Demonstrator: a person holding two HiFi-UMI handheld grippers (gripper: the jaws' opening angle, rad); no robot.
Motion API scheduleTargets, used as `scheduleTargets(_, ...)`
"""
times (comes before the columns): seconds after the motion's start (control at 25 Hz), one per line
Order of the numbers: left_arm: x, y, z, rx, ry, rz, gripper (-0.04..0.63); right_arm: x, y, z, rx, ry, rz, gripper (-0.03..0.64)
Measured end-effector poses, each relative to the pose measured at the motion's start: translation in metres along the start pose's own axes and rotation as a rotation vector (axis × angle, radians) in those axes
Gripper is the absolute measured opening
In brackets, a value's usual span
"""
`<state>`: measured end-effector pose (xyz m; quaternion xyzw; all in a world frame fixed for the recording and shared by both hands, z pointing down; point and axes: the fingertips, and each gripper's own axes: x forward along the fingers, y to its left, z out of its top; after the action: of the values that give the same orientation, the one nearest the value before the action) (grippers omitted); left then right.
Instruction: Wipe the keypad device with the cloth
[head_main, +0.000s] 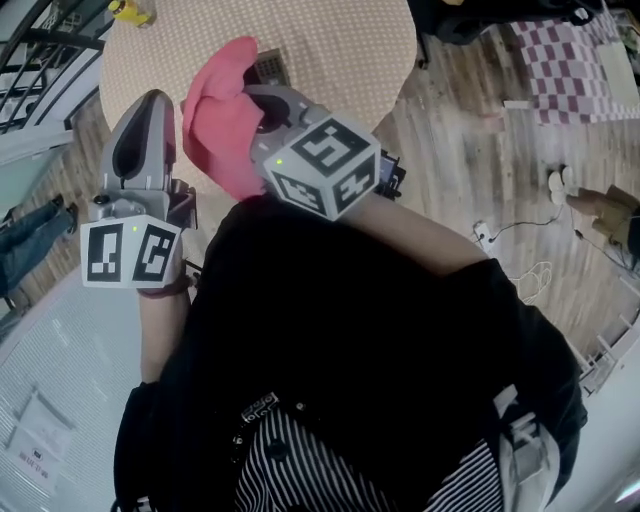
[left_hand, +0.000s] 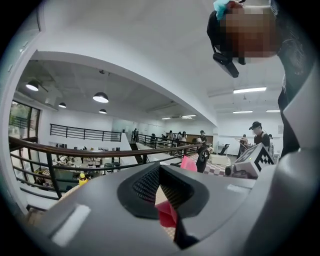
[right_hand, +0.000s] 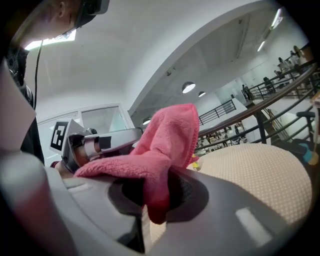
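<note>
Just beyond the right gripper, clamping the pink cloth above the table, the keypad device is lying apparently unwiped, awaiting the cloth's descent, while the left gripper is hovering alongside, closed and empty

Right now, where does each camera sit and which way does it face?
Head view: on the person's head, facing steeply down at the table; black-shirted torso, both forearms, left gripper, right gripper.
Left gripper view: on the left gripper, facing along its shut jaws toward a railing; person's torso at right.
Right gripper view: on the right gripper, facing along jaws shut on the pink cloth; left gripper beyond.
Shared: all three show the cloth.
</note>
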<state>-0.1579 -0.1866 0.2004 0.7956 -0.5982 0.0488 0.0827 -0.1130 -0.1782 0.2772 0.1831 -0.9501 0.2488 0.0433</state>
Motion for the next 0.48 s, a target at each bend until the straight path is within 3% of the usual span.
scheduleTargets(0.16,0.001,0.017,-0.008,-0.009,0.012,0.022,-0.003,0.011,-0.002,-0.008,0.016,-0.005,0.005,0.067)
scheduleTargets(0.48,0.031,0.04,-0.009,-0.019,0.015,-0.048,-0.003,0.02,-0.023,-0.003,0.048,-0.027,-0.067,0.067)
